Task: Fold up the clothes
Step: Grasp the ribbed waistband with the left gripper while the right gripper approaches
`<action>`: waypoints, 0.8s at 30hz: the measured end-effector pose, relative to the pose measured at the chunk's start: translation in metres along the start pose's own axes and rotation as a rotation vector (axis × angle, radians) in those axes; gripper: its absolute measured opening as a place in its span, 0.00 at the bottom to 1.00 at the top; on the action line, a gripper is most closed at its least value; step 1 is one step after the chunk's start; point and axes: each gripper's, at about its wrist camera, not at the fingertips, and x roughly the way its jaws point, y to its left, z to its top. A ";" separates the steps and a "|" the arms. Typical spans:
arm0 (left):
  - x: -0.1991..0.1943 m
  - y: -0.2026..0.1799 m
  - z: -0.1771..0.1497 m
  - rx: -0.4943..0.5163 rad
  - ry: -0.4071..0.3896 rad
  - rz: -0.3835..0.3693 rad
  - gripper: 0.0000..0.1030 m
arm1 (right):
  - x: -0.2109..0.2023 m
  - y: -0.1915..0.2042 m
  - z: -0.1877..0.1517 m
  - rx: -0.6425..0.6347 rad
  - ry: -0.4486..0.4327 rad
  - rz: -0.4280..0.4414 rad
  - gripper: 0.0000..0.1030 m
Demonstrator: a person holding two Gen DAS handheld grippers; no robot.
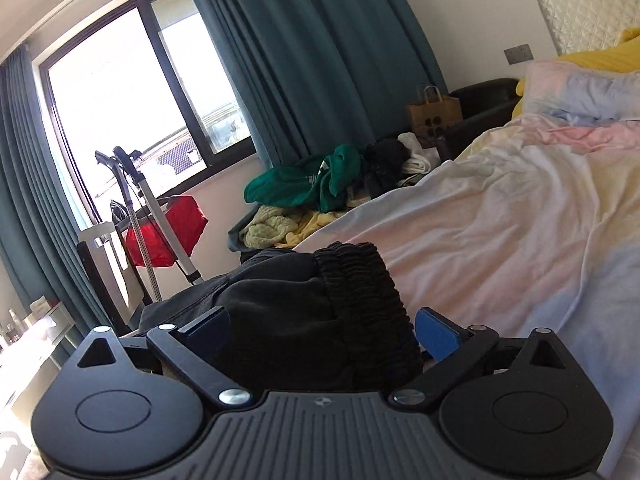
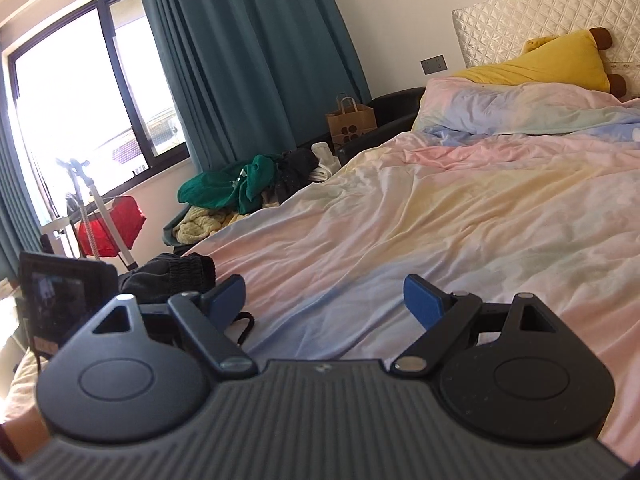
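Observation:
A bundled black garment (image 1: 352, 276) with a ribbed elastic band fills the gap between the blue pads (image 1: 436, 336) of my left gripper (image 1: 324, 322), which is shut on it at the left edge of the bed (image 1: 500, 240). From the right wrist view the same black garment (image 2: 176, 274) shows at the left, beside the left gripper's black camera body (image 2: 60, 300). My right gripper (image 2: 324, 300) stands open over the pastel duvet (image 2: 400, 220), with nothing between its fingers. A black cord (image 2: 246, 326) lies just under its left finger.
Beside the bed lies a pile of clothes: a green one (image 1: 316, 184), pale yellow knits (image 1: 268, 228) and dark items. A paper bag (image 1: 434, 114), a dark armchair (image 1: 484, 104), a garment steamer (image 1: 136, 208) with a red cloth (image 1: 168, 232), teal curtains and a window stand beyond. Pillows (image 2: 520, 108) lie by the headboard.

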 end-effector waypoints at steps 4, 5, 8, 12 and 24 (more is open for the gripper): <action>0.057 -0.023 0.011 0.010 0.069 0.050 0.88 | 0.008 -0.009 -0.006 0.056 -0.050 -0.035 0.85; 0.065 -0.024 0.009 0.006 0.093 0.067 0.85 | 0.009 -0.009 -0.008 0.049 -0.059 -0.040 0.85; 0.074 -0.016 0.005 -0.048 0.125 0.081 0.61 | 0.012 -0.008 -0.012 0.038 -0.066 -0.048 0.85; 0.034 0.029 -0.005 -0.185 0.069 0.093 0.37 | 0.007 -0.010 -0.011 0.061 -0.114 -0.055 0.85; -0.172 0.193 -0.018 -0.465 -0.105 0.174 0.14 | -0.019 0.009 -0.007 -0.025 -0.208 0.007 0.85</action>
